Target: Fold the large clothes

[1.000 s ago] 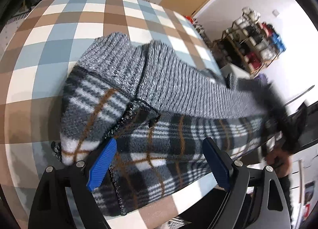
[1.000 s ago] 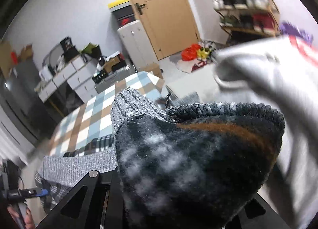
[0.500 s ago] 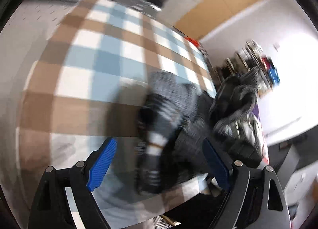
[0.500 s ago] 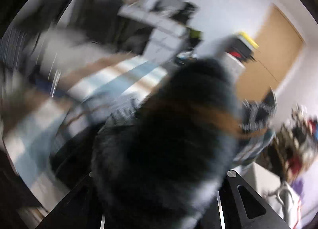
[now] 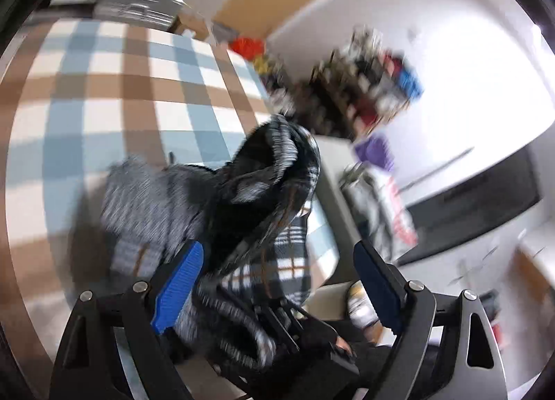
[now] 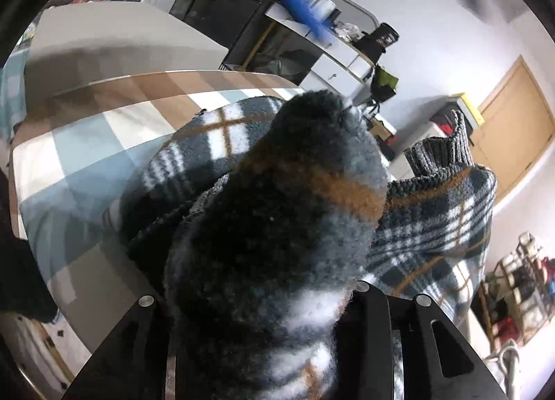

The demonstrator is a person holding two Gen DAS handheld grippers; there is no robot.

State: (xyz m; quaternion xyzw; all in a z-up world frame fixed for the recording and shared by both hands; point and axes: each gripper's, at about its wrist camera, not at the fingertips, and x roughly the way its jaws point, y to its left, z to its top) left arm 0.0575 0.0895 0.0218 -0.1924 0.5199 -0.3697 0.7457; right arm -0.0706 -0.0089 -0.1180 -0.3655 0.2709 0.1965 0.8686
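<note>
The thick, floppy plaid jacket (image 6: 277,226) still bulges between the right gripper's (image 6: 263,299) just-loosening fingers, the left gripper (image 5: 277,282) gaping empty; grab hems.

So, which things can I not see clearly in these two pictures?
- Right wrist view: the pads of the right gripper are buried under the plaid garment lying between them. The jaws have just been opening, but whether they press it is hidden.
- Left wrist view: motion blur smears the garment's folds and the shelf contents.
- Left wrist view: the left gripper and the garment hide most of the hand below.
</note>
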